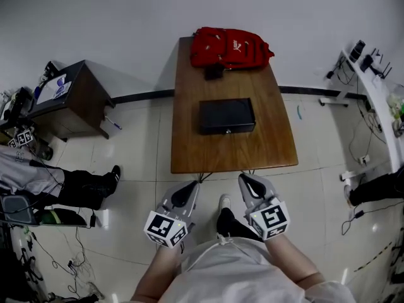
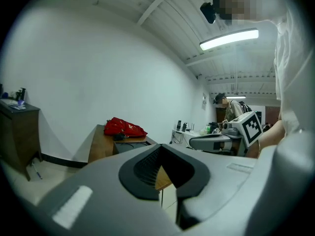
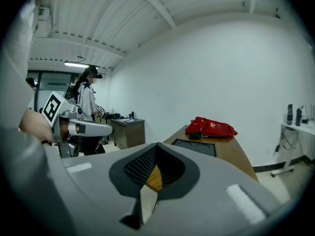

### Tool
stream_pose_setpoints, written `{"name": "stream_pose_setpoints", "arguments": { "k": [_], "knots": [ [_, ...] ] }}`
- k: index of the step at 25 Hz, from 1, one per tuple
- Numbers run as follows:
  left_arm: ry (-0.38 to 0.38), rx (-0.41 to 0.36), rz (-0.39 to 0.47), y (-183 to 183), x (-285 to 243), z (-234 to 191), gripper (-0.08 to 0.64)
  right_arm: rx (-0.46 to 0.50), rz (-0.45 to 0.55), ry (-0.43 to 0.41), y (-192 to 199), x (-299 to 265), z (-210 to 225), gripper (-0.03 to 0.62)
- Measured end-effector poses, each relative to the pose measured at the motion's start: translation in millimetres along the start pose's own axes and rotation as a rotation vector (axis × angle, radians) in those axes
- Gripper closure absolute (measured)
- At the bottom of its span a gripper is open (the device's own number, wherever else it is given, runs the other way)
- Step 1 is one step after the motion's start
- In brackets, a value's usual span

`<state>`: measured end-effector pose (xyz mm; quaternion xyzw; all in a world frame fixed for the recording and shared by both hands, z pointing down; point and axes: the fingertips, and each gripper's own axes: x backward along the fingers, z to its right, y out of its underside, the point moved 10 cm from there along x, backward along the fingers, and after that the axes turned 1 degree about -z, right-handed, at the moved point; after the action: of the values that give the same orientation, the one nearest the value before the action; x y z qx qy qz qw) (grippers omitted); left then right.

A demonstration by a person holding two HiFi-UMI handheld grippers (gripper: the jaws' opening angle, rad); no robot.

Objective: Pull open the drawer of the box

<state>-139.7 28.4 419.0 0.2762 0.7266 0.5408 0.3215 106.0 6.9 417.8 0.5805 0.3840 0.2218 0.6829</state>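
Claws: left gripper and right gripper are both pressed together with nothing pinched, hanging just off the brown wooden table's 6 o'clock edge.
Box: flat black rectangular box sits mid-table, 12 o'clock of both claws, well apart.
Drawer: drawer front faces 6 o'clock and looks closed.
Contents: can't tell, nothing's open. A red fabric backpack lies at the box's 12 o'clock.
Risk: the small knob could slip out, and if nothing braces the box, it might just slide instead.

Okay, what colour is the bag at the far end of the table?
Red. The backpack shows best in the head view.
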Motion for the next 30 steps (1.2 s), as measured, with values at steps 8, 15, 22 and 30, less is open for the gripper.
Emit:
{"name": "stream_pose_setpoints", "arguments": {
  "k": [8, 15, 22, 30],
  "knots": [
    [-0.013, 0.011, 0.003, -27, -98, -47, 0.565, 0.005, -0.026, -0.056, -16, -74, 85, 0.584],
    [-0.043, 0.019, -0.017, -29, -144, -75, 0.565, 0.002, -0.069, -0.053, -12, -120, 125, 0.584],
    [-0.047, 0.04, -0.051, -30, -161, -100, 0.565, -0.019, -0.129, -0.036, -6, -148, 134, 0.584],
    [-0.014, 0.07, -0.127, -21, -175, -129, 0.565, -0.084, -0.276, -0.025, 28, -180, 124, 0.584]
  ]
}}
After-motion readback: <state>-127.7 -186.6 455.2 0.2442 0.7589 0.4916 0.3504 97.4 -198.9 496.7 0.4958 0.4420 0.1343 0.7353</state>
